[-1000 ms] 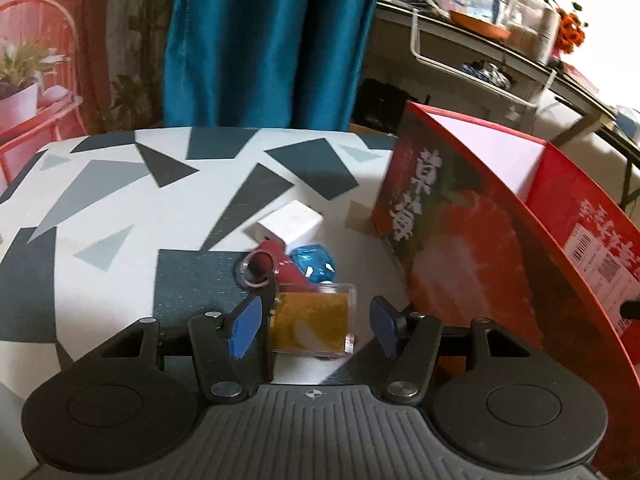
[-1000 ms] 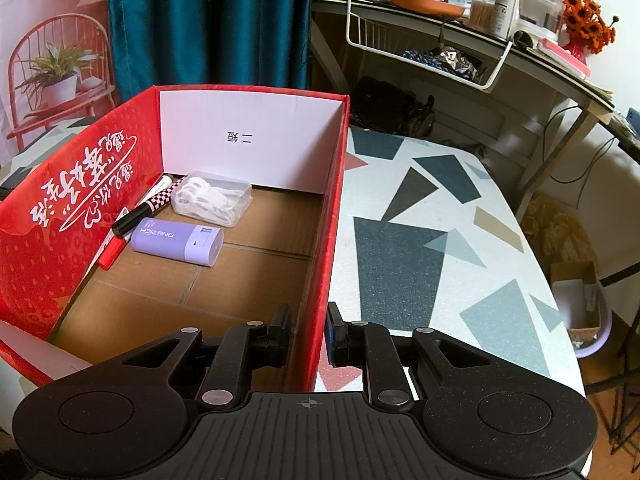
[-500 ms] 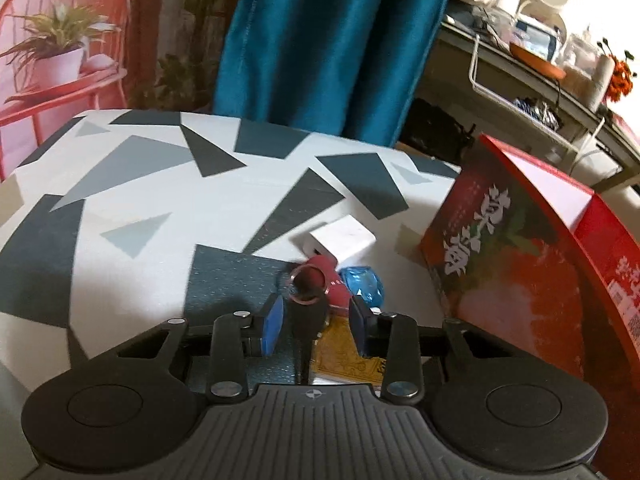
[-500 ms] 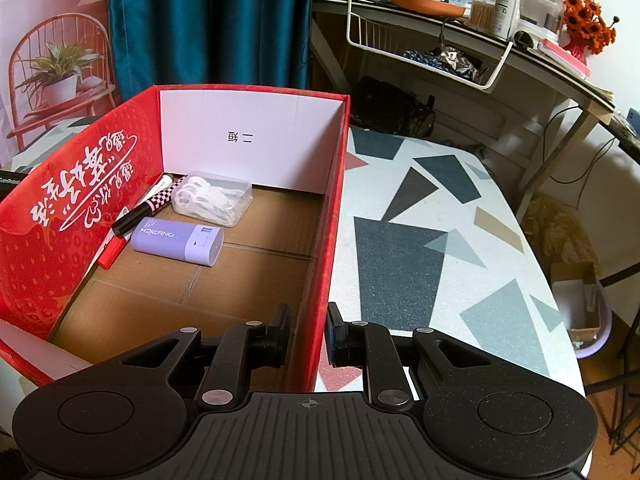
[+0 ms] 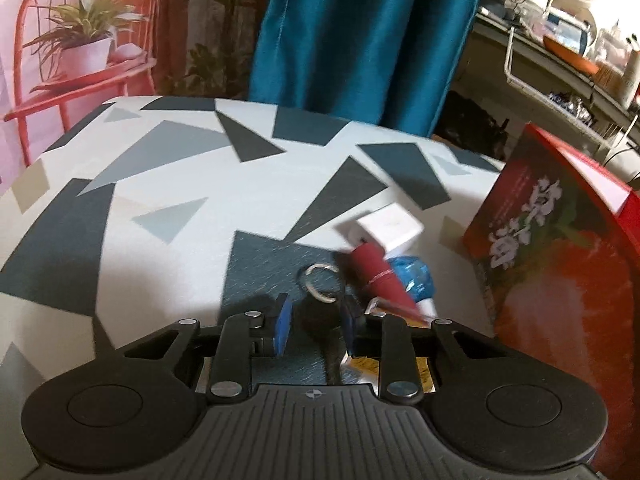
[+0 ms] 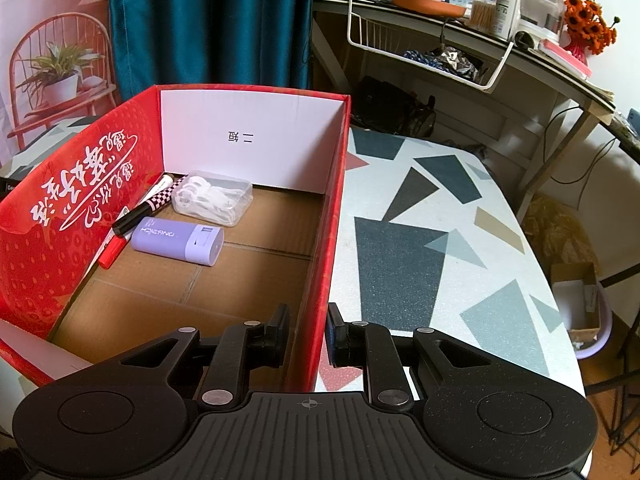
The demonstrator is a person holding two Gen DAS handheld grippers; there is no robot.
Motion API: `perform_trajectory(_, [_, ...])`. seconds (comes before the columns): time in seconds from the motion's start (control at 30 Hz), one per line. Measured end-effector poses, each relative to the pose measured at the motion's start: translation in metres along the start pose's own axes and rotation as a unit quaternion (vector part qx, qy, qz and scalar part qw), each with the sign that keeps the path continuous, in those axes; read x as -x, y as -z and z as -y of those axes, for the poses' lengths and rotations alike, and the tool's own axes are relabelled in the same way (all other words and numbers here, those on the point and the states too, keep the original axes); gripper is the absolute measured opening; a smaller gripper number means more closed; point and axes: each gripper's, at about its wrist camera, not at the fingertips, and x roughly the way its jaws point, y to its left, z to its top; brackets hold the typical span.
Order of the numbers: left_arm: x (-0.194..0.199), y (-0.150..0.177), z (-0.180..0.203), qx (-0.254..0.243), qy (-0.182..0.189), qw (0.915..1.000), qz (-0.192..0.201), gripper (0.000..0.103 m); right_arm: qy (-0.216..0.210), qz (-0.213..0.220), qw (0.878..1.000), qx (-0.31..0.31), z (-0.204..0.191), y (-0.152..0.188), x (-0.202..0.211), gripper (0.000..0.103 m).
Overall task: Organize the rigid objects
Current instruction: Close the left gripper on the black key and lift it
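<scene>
My right tongs (image 6: 307,334) pinch the red box (image 6: 334,208) wall, steadying it on the table (image 5: 168,184); my left tongs (image 5: 314,326) grip the dark keyring piece (image 5: 322,312), lifted beside the box for dropping in.

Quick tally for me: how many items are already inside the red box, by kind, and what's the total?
Purple power bank: 1
Clear plastic case of white pieces: 1
Markers, one checkered and one red-capped: 2
Total in the red box: 4
</scene>
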Motion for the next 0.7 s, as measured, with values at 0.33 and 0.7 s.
perform_trajectory(0.33, [-0.001,0.003,0.006,-0.029,0.007,0.9996,-0.001,0.029,0.0,0.0,1.0,0.001,-0.001,0.0,0.0,0.018])
perform_trajectory(0.7, [-0.007,0.008,0.032,-0.111,0.002,0.9938,-0.007,0.044,-0.001,0.001,1.0,0.001,0.0,0.0,0.0,0.018])
